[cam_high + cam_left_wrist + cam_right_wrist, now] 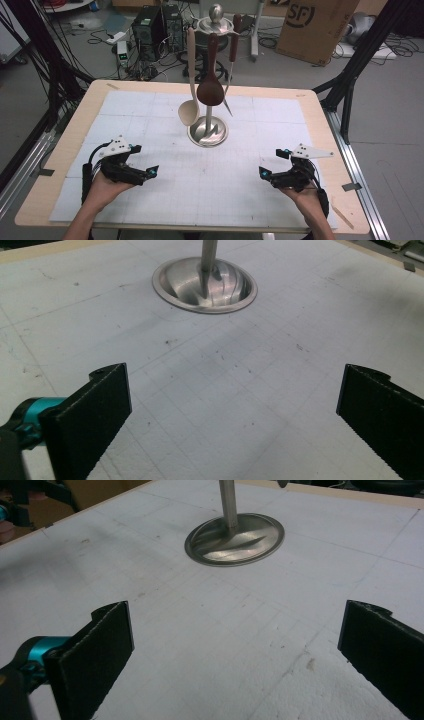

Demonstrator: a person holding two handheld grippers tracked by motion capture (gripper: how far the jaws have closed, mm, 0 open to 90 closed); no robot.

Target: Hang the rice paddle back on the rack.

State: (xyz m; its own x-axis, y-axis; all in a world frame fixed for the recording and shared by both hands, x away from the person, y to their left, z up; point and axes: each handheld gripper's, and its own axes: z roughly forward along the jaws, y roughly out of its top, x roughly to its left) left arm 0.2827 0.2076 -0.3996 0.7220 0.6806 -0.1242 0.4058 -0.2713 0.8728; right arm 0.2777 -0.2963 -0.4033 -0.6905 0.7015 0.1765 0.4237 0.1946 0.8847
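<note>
A metal utensil stand rises from a round base at the middle of the white mat. From its top hang a cream spoon, a dark brown rice paddle and a thin brown-handled tool. My left gripper rests low at the front left, open, with nothing between its jaws. At the front right my right gripper is likewise open and holds nothing. Both point toward the stand's base.
The white mat lies on a wooden table. Black frame posts stand at the left and right sides. Computer cases, cables and a cardboard box are on the floor beyond the table.
</note>
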